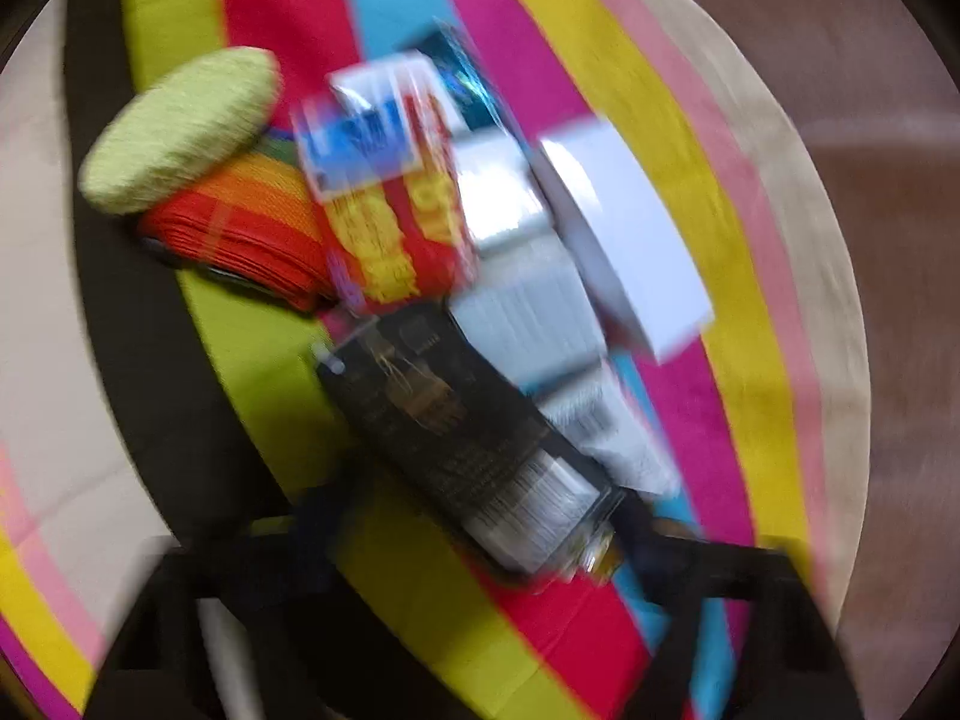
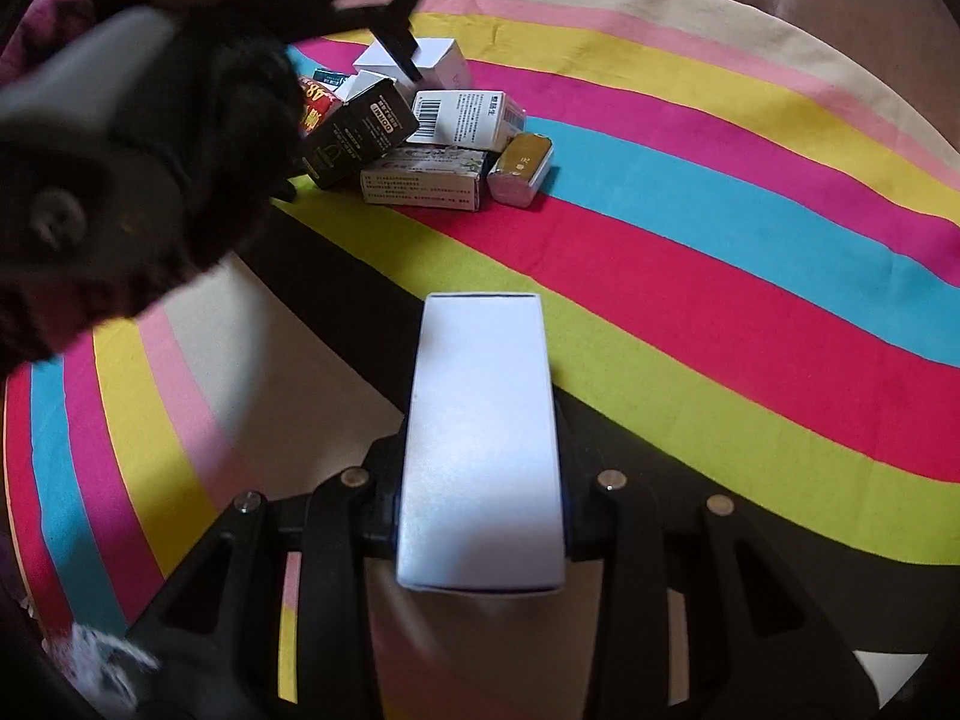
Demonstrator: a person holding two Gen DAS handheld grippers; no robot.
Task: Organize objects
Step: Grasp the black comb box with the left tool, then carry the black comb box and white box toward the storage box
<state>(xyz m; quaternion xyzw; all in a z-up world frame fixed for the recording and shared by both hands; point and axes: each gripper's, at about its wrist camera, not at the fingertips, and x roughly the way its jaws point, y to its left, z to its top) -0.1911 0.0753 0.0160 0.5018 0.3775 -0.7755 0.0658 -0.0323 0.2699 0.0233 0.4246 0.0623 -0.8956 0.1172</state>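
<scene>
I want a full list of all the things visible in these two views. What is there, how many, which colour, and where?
striped cloth: one, many colours, under everything
white box: one, white, clamped in the right gripper
black box: one, black, tilted, near-left of the pile
barcode box: one, white, middle of the pile
printed box: one, pale, front of the pile
small box: one, gold and silver, right edge of the pile
red box: one, red and yellow, in the pile
woven discs: two, green and orange-red, beside the pile
right gripper: black, holding
left gripper: black, above the pile
gloved hand: black
</scene>
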